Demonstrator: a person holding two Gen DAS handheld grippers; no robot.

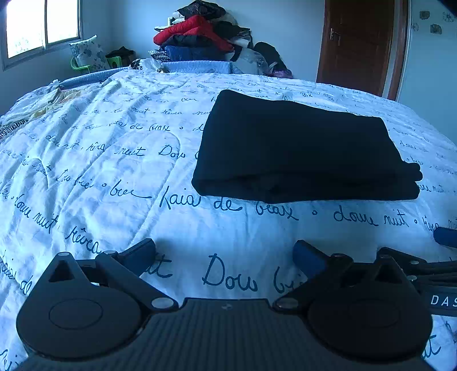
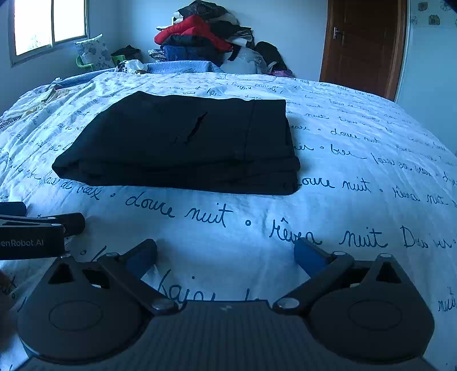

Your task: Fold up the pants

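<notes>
Black pants (image 1: 300, 151) lie folded into a thick rectangle on the white bedspread with blue script (image 1: 114, 171). In the right wrist view the pants (image 2: 182, 145) sit ahead and to the left. My left gripper (image 1: 224, 251) is open and empty, held above the bedspread short of the pants' near edge. My right gripper (image 2: 225, 252) is open and empty too, also short of the pants. The right gripper's finger shows at the right edge of the left wrist view (image 1: 445, 237). The left gripper shows at the left edge of the right wrist view (image 2: 37, 228).
A heap of clothes (image 1: 205, 34) is piled at the far side of the bed. A patterned pillow (image 1: 88, 54) stands under the window (image 1: 42, 25) at far left. A brown door (image 1: 360, 42) is at far right. Crumpled yellowish cloth (image 1: 48, 100) lies at the bed's left edge.
</notes>
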